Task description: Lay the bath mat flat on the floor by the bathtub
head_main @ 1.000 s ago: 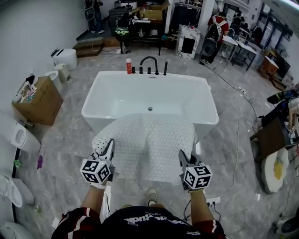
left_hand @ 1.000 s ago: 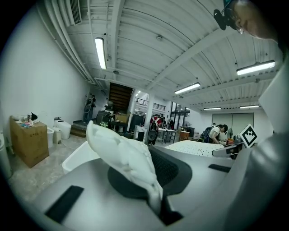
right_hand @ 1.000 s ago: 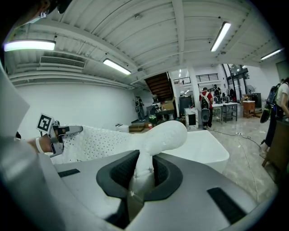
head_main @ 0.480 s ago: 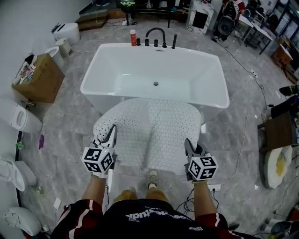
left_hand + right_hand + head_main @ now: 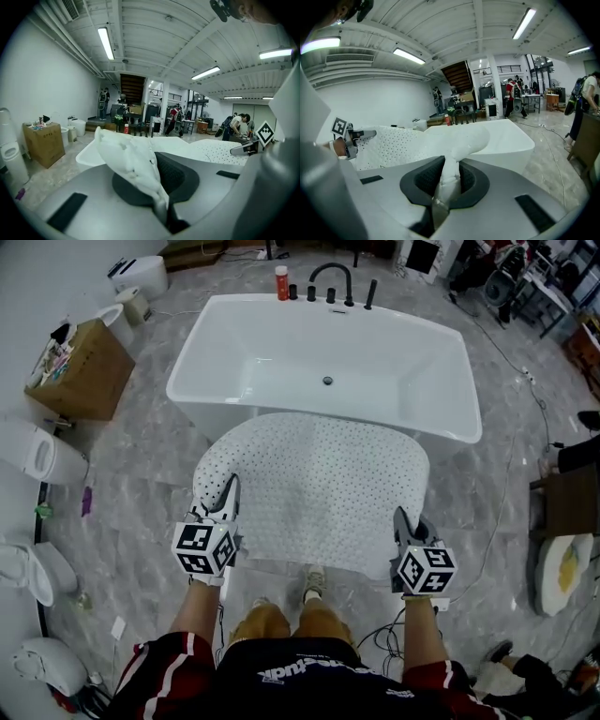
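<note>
Gripping the white, hole-dotted bath mat [image 5: 319, 479] by its two near corners, the left gripper [image 5: 228, 495] and the right gripper [image 5: 403, 523] hold it spread wide between them, well apart from each other. In the left gripper view the jaws are nearly together, with a bunched fold of the mat's corner pinched between them. The right gripper view shows the same: a narrow gap, the pads pressed on a twisted tuft of mat that rises out of them. From the head view the mat stretches away from the person toward the white bathtub [image 5: 281, 352]. Its rounded far edge overlaps the tub's near rim in the picture, though whether it touches the rim cannot be told. The near edge is held up off the grey marbled floor [image 5: 141, 465], and one of the person's shoes [image 5: 316, 581] shows just beyond that edge, near the person. A black faucet [image 5: 330, 277] and a red bottle [image 5: 281, 281] stand at the tub's far end. To the left of the tub a cardboard box [image 5: 84, 371] sits on the floor.
</note>
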Demonstrator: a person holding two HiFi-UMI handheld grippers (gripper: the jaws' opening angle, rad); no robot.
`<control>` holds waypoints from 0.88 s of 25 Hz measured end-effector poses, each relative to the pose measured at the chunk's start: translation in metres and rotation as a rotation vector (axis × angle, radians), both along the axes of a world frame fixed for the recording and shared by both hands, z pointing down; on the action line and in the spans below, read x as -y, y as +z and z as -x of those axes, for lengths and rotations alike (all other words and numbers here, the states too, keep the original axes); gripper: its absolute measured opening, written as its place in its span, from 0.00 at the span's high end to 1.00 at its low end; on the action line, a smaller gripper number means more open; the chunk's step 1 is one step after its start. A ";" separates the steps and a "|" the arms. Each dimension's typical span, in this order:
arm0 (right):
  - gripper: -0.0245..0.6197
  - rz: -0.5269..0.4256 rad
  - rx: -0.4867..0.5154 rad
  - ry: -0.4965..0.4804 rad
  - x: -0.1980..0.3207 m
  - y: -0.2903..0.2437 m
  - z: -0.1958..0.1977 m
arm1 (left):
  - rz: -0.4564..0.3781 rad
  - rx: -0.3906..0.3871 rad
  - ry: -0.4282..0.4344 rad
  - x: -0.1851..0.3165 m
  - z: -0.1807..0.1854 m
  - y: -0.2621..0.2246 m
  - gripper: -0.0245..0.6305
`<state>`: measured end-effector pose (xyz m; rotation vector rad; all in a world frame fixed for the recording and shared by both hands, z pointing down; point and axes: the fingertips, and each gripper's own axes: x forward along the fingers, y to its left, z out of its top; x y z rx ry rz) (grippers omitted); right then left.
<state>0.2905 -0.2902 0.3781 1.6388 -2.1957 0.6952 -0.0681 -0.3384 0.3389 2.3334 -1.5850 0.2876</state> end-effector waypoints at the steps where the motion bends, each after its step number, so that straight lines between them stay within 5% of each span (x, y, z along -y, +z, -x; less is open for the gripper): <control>1: 0.89 0.005 0.001 0.006 -0.001 0.006 0.003 | 0.006 0.002 0.002 -0.001 0.003 0.006 0.93; 22: 0.89 0.011 -0.021 0.062 -0.050 0.213 0.042 | 0.010 -0.028 0.060 -0.031 0.037 0.219 0.93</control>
